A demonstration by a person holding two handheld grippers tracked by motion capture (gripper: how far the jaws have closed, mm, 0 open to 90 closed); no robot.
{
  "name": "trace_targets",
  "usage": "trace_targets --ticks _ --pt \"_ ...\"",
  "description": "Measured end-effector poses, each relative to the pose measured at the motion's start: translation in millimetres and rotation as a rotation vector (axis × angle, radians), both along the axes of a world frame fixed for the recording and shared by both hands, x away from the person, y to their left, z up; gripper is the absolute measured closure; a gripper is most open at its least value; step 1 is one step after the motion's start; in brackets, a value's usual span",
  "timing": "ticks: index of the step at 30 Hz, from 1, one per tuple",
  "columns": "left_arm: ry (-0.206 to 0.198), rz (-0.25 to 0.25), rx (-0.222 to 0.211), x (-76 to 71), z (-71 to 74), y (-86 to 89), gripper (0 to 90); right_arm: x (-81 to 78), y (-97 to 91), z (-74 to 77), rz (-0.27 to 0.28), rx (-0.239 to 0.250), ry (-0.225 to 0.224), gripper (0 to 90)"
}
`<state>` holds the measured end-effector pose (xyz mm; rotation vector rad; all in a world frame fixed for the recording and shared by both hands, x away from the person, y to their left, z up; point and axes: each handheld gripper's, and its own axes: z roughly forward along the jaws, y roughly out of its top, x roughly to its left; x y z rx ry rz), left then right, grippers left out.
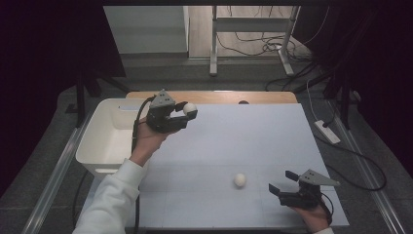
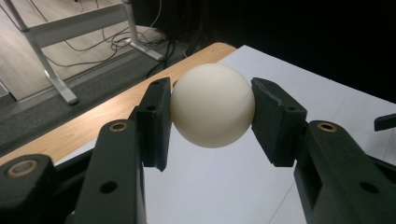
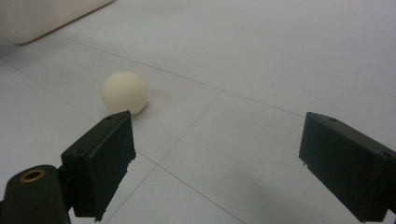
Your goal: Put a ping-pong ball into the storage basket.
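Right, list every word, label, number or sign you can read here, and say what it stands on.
None: no readable text on anything.
The held ball is plain cream, unmarked.
The ball on the table is plain too.
The bin shows bare white walls.
The left gripper and right gripper are black, with no label visible.

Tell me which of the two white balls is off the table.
The ball held at the far left, near the white bin, clamped between the left gripper jaws above the table. The other ball rests free on the white tabletop, ahead of the open right gripper.
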<state>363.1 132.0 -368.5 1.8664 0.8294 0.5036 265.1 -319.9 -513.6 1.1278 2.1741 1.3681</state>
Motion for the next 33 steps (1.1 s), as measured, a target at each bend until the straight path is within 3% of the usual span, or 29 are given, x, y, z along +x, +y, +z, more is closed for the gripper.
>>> trace_targets --ticks 33 --pt "-0.003 0.073 0.000 0.1 2.0 29.5 51.1 -0.1 0.0 0.3 -0.001 0.006 -0.002 10.8"
